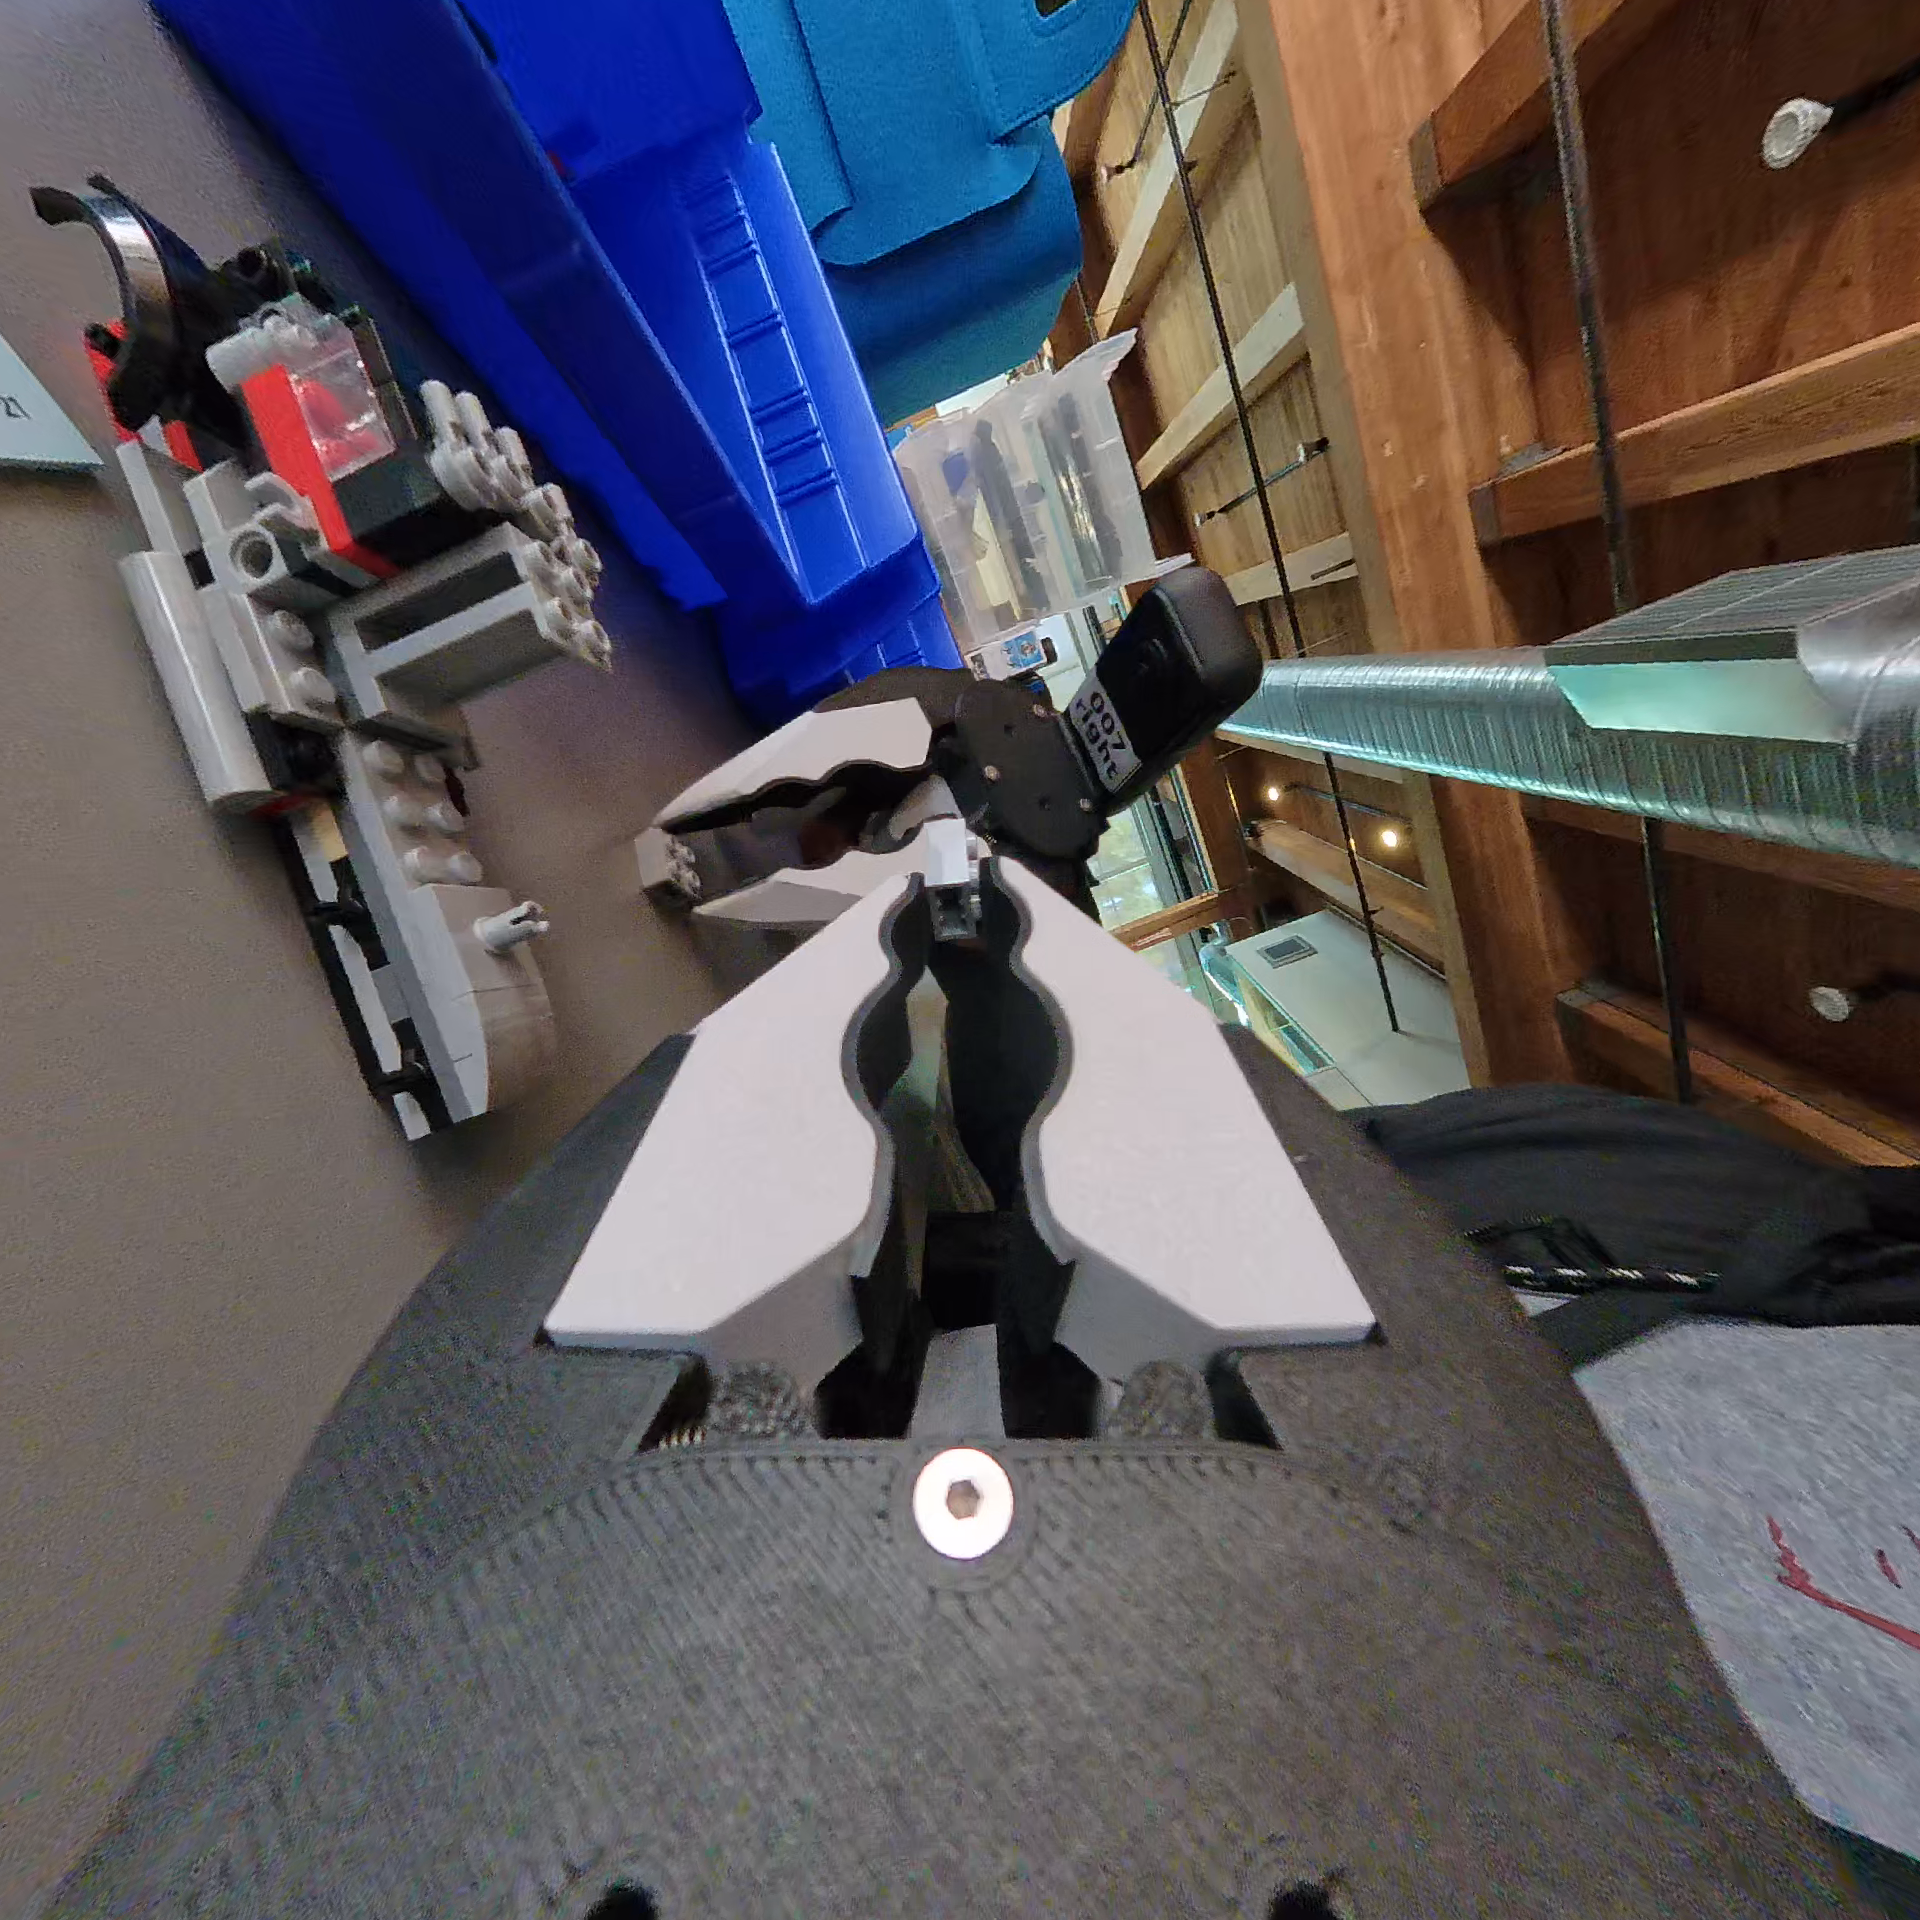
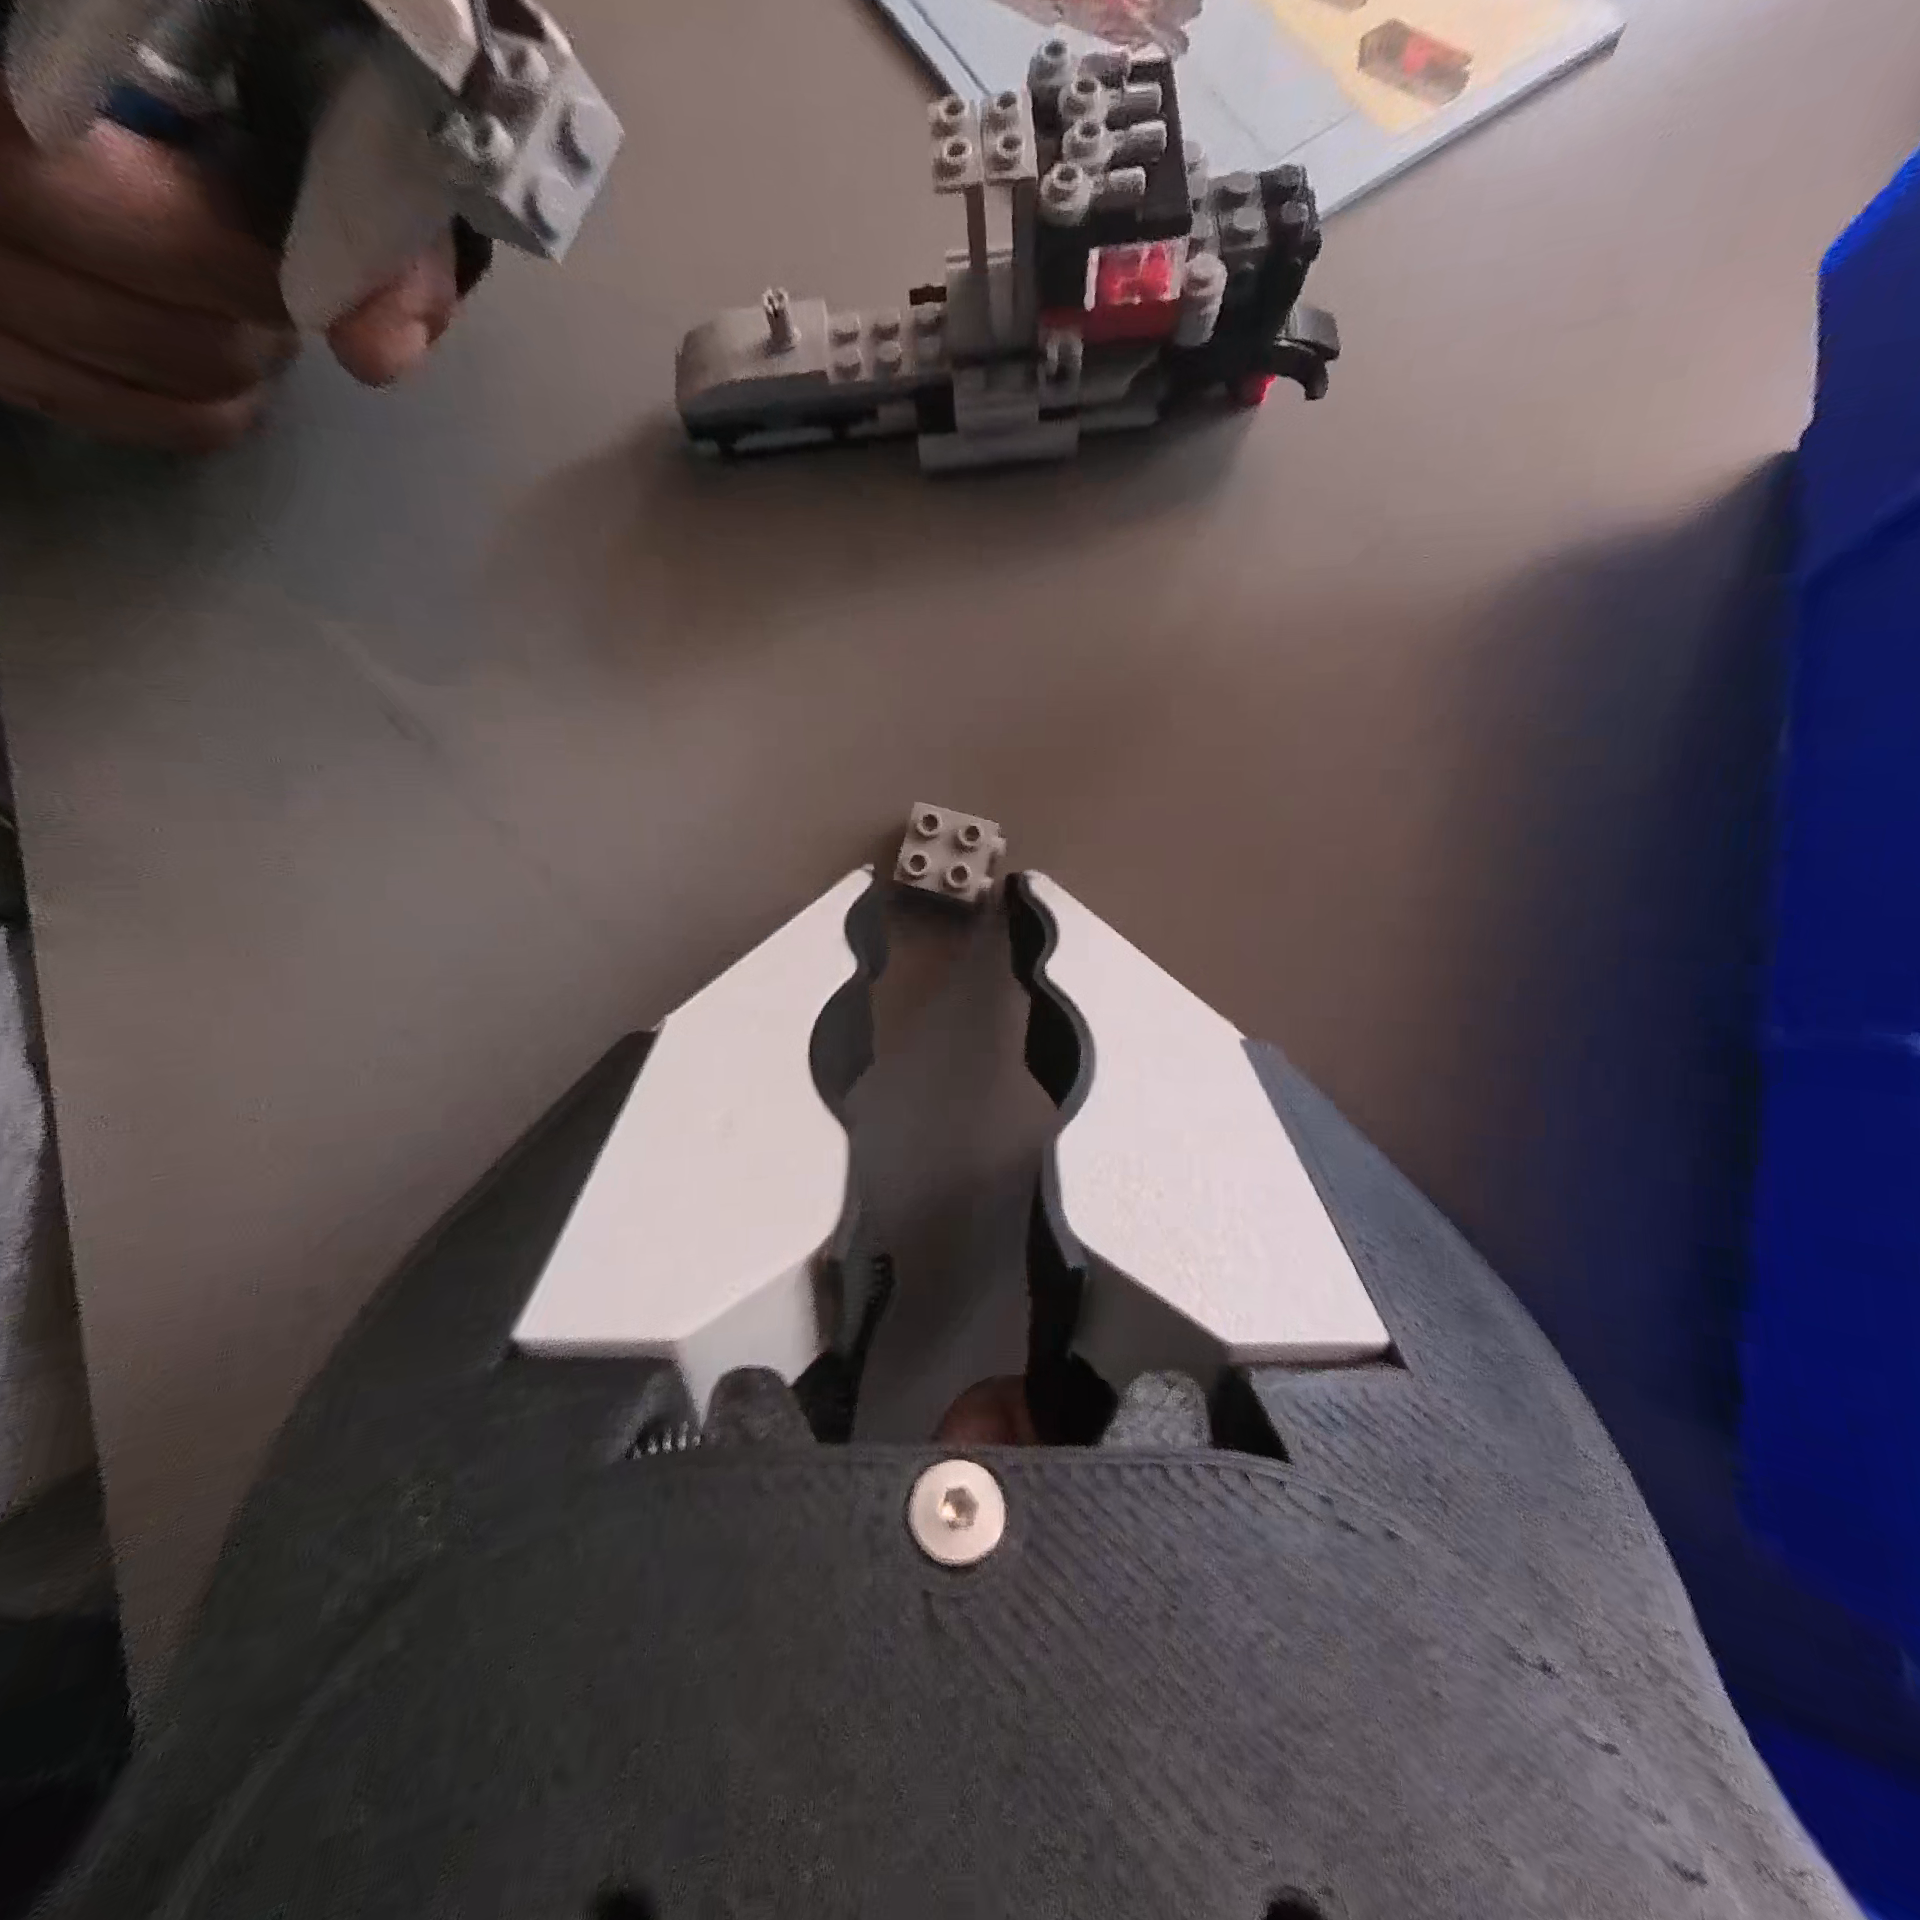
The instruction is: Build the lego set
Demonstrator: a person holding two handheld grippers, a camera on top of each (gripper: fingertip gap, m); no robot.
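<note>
Jaws of the right gripper [image 2: 948, 883] are pinching a square grey brick [image 2: 948, 858] while the left gripper [image 1: 948, 902] is clamping a small grey piece [image 1: 952, 883], model [image 2: 997, 291] lying ahead on the counter [image 2: 416, 675].

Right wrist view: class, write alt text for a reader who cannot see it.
The right gripper has its fingers around a small grey studded brick above a grey table. Beyond stands a half-built grey, black and red lego model; the left gripper holds another grey brick at top left.
</note>
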